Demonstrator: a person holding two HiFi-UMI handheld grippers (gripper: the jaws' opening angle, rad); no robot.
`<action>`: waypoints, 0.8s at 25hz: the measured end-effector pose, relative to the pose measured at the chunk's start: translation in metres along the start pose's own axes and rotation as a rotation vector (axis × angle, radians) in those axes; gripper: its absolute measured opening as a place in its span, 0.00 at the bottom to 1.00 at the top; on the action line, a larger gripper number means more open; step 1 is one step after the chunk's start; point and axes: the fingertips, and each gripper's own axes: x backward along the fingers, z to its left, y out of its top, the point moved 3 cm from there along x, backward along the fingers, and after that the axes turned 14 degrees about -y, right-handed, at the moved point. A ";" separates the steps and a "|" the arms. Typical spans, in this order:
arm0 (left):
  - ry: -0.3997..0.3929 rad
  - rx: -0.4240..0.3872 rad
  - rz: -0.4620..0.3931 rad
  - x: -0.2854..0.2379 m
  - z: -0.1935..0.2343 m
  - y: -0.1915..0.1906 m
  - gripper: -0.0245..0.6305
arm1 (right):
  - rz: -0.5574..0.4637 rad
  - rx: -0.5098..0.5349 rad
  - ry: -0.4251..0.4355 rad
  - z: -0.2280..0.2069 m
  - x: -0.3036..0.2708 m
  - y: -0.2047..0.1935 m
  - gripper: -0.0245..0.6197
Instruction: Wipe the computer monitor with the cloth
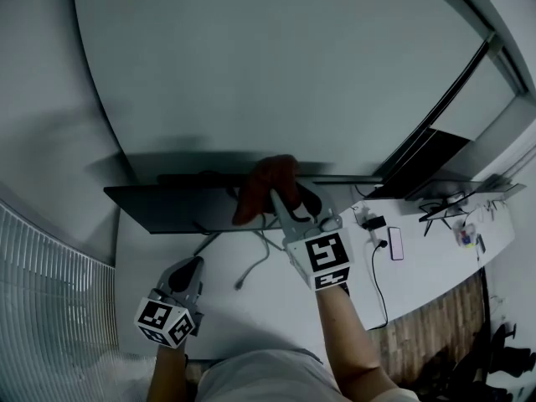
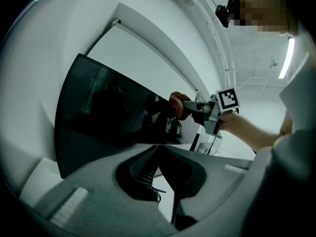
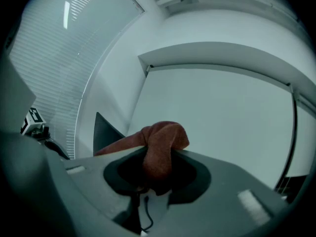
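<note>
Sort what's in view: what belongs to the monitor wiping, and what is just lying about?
In use:
computer monitor
red-brown cloth
right hand-held gripper, shut on the cloth

Lying about:
phone
loose cable on the white desk
left hand-held gripper, low by the desk, holding nothing

A wide, thin, dark-screened computer monitor point(image 1: 176, 208) stands upright on the white tabletop point(image 1: 251, 301), its screen blank. A rust-red bunched cloth point(image 1: 266, 182) sits against the monitor's top edge toward its right end, pinched between the right gripper point(image 3: 155, 180) jaws.
</note>
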 end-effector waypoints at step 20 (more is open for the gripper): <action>0.015 -0.015 0.056 -0.048 -0.057 -0.019 0.05 | 0.068 -0.067 -0.013 -0.082 0.020 -0.040 0.22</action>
